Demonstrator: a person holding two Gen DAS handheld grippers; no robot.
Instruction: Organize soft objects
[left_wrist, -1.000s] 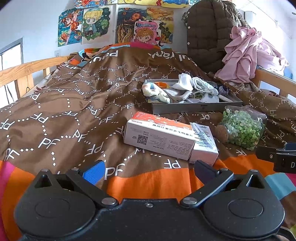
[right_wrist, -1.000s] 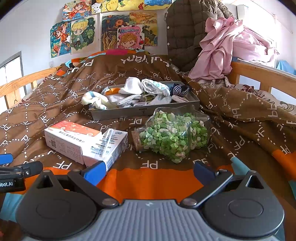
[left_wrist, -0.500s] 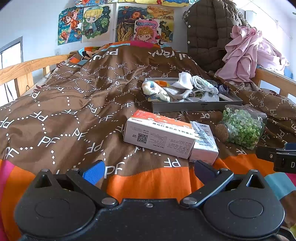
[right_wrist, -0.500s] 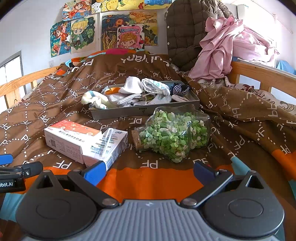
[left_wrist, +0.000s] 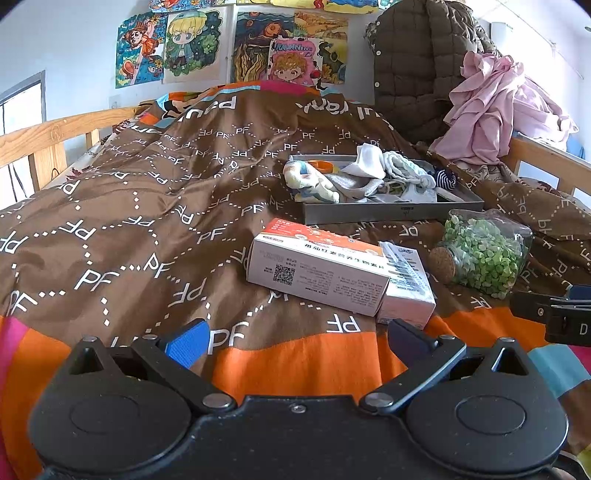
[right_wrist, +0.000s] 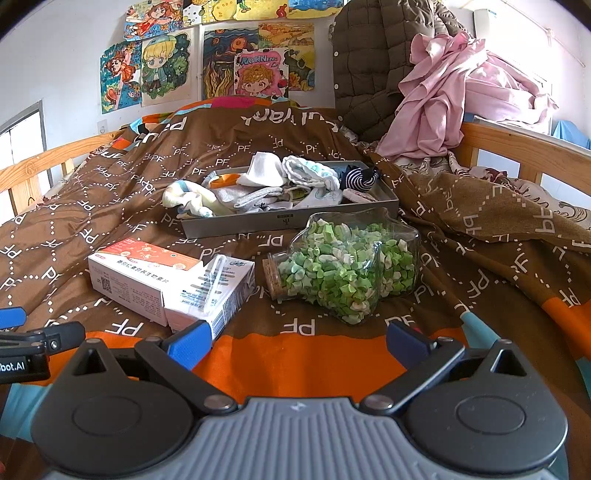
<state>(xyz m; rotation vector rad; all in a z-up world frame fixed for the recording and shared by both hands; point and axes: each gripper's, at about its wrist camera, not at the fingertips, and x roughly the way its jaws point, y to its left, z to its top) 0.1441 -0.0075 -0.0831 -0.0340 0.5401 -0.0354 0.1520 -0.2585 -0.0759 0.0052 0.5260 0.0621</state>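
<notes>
In the grey tray (right_wrist: 288, 223) we cannot count the socks (right_wrist: 280, 188), since they overlap and bury each other. The small print on the white box (left_wrist: 317, 271) is too fine for us to read. The picture's edge cuts off the right hand-held gripper (left_wrist: 554, 314), hiding its jaws.

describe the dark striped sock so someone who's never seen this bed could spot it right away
On the brown quilt, find the grey metal tray heaped with socks, behind the jar of green bits. The dark striped sock lies at the tray's far right end. It alone is navy with white stripes; the other socks are pale.
</notes>
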